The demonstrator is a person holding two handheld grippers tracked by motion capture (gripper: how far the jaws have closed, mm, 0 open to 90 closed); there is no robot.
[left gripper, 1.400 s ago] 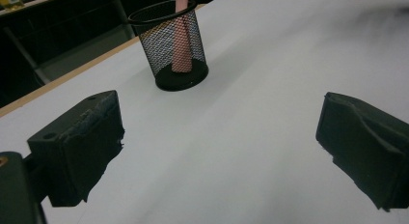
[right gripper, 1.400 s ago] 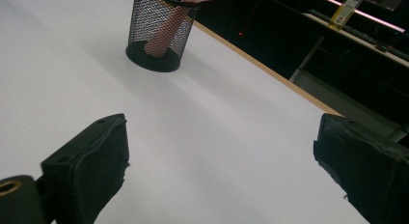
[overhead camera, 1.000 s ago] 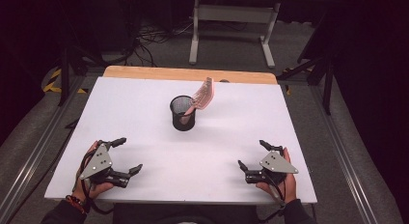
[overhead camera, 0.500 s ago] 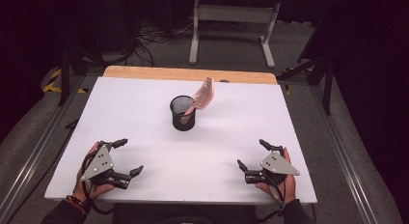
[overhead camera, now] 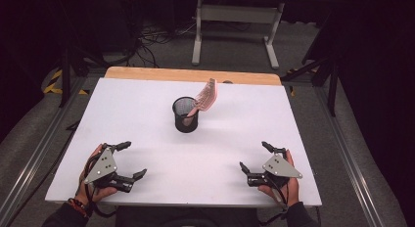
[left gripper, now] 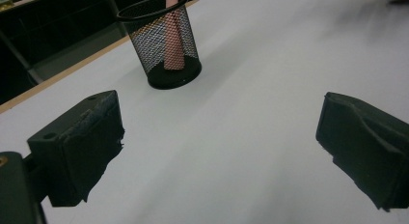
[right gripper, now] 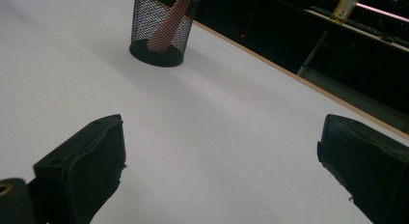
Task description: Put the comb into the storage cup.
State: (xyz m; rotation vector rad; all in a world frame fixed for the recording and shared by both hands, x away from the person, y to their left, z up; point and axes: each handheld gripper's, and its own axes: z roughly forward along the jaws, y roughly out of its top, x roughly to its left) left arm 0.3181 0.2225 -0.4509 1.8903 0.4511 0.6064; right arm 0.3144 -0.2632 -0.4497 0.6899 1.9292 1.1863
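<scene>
Left gripper (overhead camera: 128,161) and right gripper (overhead camera: 253,157) released, apparently a pink comb (overhead camera: 205,96) in mesh cup (overhead camera: 185,117).

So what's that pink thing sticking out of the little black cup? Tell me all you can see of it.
It looks like a pink hairbrush, standing handle-down in the black mesh cup near the middle of the white table. Its ridged handle reaches the cup's floor and shows through the mesh. The wider head, with what look like rows of bristles, sticks out above the rim and leans to the right and away from the person. Only the cup touches it; both tongs are far off at the near edge.
</scene>
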